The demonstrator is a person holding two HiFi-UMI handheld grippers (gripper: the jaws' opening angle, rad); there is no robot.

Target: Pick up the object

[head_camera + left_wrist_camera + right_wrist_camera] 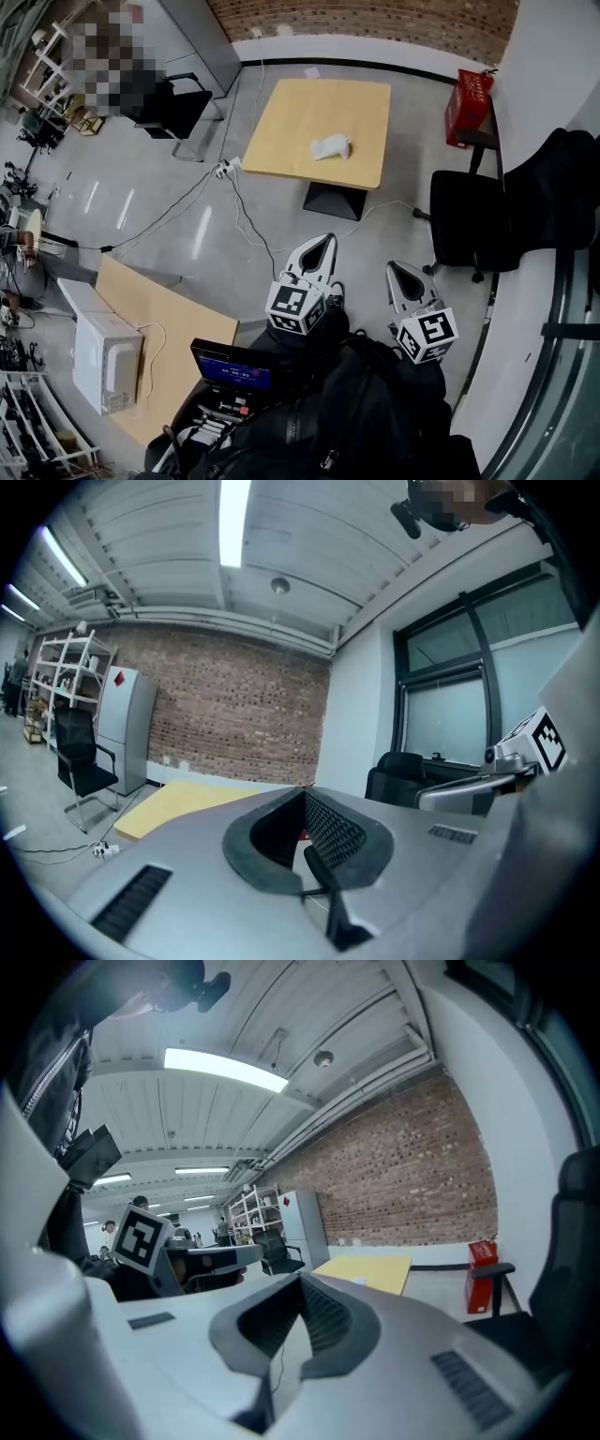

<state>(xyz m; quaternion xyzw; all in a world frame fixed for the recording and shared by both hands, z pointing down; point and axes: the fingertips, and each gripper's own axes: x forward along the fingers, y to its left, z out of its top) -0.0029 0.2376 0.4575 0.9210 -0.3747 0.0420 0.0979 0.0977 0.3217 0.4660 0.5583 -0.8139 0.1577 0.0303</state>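
Note:
The object is a small white crumpled thing (330, 146) lying on a square light-wood table (281, 131) across the grey floor, far ahead of both grippers. My left gripper (323, 242) and right gripper (395, 269) are held side by side close to my body, pointing toward that table. Both are shut with nothing between their tips. In the left gripper view the jaws (305, 791) meet at a point, with the table (178, 803) low at the left. In the right gripper view the jaws (300, 1279) also meet, and the table (370, 1269) shows just beyond them.
A black office chair (464, 220) stands right of the table, with a red box (469, 103) behind it. Another black chair (178, 103) is at the back left. A power strip and cables (225, 169) trail over the floor. A second table (169, 328) near me holds a white appliance (105, 361).

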